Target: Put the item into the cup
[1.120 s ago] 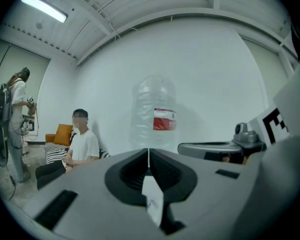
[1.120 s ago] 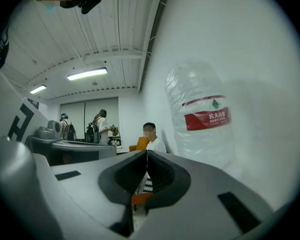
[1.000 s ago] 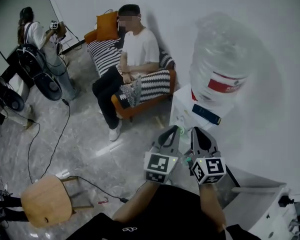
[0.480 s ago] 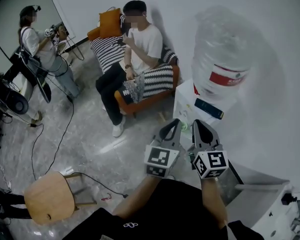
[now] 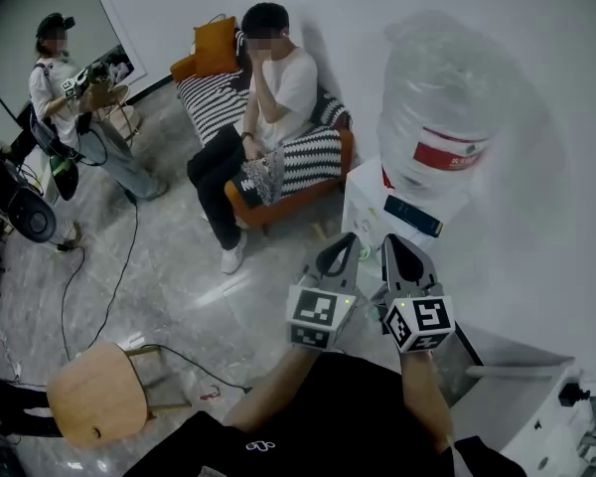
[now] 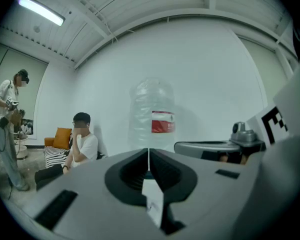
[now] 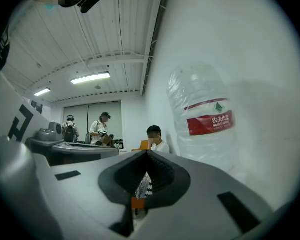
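Note:
Neither a cup nor a loose item shows in any view. My left gripper (image 5: 349, 245) and right gripper (image 5: 388, 247) are held side by side in front of my chest, pointing at the water dispenser (image 5: 372, 214). In the left gripper view the left gripper (image 6: 148, 155) has its jaws pressed together with nothing between them. The right gripper (image 7: 147, 154) is likewise shut and holds nothing. A big clear water bottle (image 5: 440, 107) with a red label stands on the dispenser, just beyond both tips.
A dark blue flat object (image 5: 412, 216) lies on the dispenser top. One person sits on a striped sofa (image 5: 313, 159); another stands at far left (image 5: 65, 97). A wooden stool (image 5: 89, 396) and cables lie on the floor. A white wall is on the right.
Both grippers have risen a little toward the dispenser and stayed shut. The seated person lifted a hand to the face; the standing person shifted.

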